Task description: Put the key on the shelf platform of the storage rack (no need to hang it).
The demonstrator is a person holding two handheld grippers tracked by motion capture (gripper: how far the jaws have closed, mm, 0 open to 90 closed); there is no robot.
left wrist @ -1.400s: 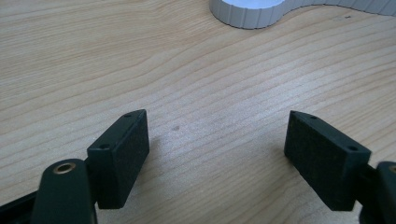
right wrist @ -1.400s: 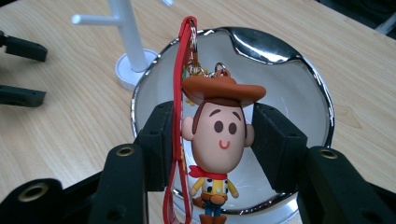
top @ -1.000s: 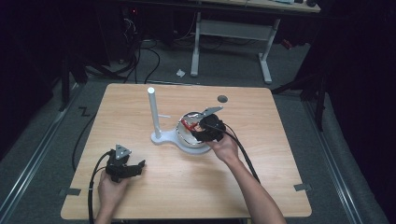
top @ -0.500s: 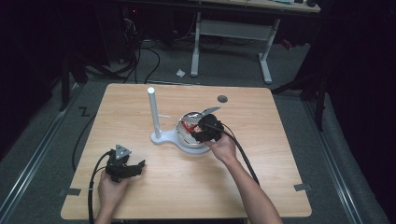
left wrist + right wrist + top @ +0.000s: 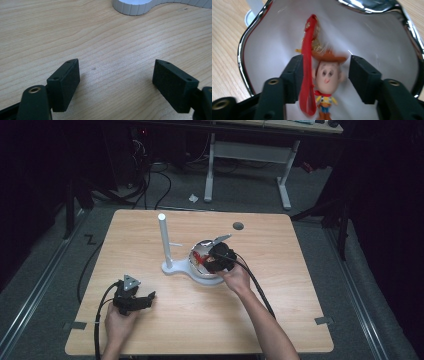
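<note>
A: Our right claw (image 5: 324, 77) has just been opening over the cowboy figure (image 5: 325, 82), which lies in the white dish (image 5: 374, 37) with its red strap (image 5: 308, 62) beside the left pad; the pads stand apart, clear of the head.

B: Then we lift straight up, so we snag neither strap nor the chrome rim (image 5: 240, 57).

A: Our left claw (image 5: 116, 82) rests wide apart, holding nothing, over bare table (image 5: 112, 37), with room all round.
</note>
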